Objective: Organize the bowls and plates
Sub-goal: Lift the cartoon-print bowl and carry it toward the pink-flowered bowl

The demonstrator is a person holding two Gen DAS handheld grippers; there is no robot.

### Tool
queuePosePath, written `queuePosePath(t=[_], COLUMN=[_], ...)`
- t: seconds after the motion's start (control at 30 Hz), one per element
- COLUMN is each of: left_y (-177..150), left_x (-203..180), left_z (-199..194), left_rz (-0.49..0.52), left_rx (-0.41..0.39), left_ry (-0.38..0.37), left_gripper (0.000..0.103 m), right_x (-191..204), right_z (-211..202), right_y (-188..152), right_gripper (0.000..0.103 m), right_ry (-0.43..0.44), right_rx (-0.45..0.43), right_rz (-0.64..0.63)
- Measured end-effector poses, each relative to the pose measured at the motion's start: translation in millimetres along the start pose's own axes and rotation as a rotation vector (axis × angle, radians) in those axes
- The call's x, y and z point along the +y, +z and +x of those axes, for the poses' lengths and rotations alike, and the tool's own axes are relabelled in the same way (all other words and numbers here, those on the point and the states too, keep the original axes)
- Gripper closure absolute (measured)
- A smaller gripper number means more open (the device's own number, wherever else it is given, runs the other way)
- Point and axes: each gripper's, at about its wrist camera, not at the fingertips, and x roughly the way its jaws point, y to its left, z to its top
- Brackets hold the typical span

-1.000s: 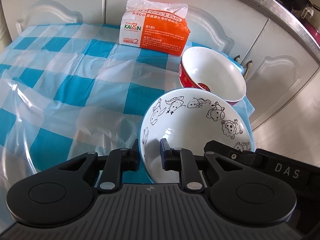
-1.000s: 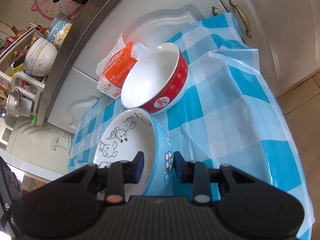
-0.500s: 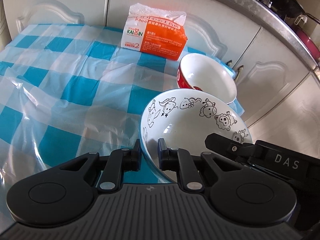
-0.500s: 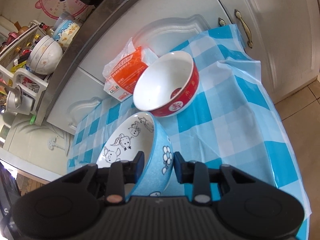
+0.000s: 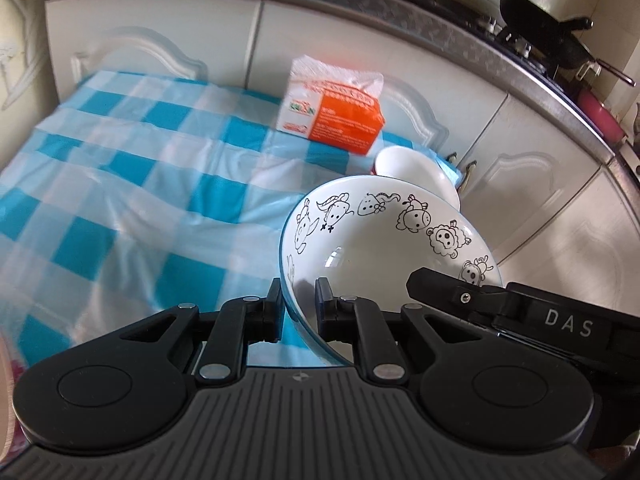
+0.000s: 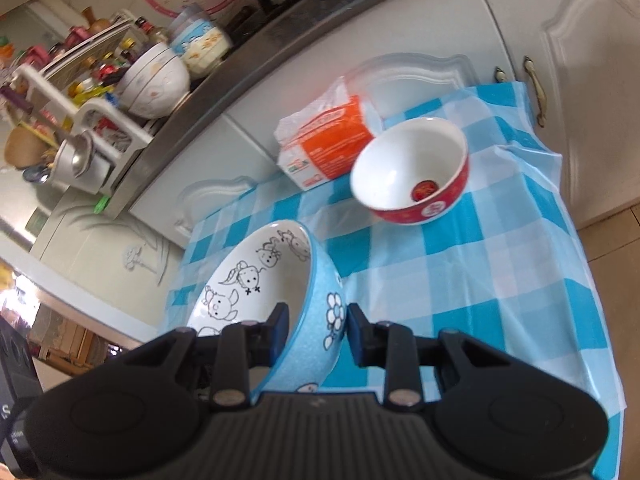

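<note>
A: Where's the cartoon bowl [image 5: 384,240]?

B: Off the checked cloth [image 5: 120,184], tilted. Left gripper [image 5: 298,300] is clenched on its rim, one finger inside, one outside. Right gripper [image 6: 314,330] straddles the opposite rim over the blue wall [image 6: 320,320], but there's a gap at the outer finger, so can't tell if it's actually clamped.

A: Red bowl [image 6: 412,172]?

B: Upright on the cloth, well apart from the held one, just beside the orange tissue pack [image 6: 324,148] by the cabinet doors [image 6: 520,20].
</note>
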Motion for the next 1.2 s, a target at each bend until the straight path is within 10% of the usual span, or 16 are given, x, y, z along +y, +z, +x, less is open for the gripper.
queuePosePath(t=[0.77, 1.2], left_y=[-31.4, -51.5], left_x=[136.0, 199.5], left_z=[-137.5, -135.3], left_rz=[-0.189, -0.293], left_rx=[-0.145, -0.112], left_ry=[0.158, 0.207], left_gripper=[0.091, 0.091], right_x=[171.7, 220.4], right_z=[31.0, 88.7], right_y=[-55.8, -110.6], right_gripper=[0.073, 0.077], right_ry=[0.215, 0.145], right_rx=[0.208, 0.401], right_rz=[-0.252, -0.340])
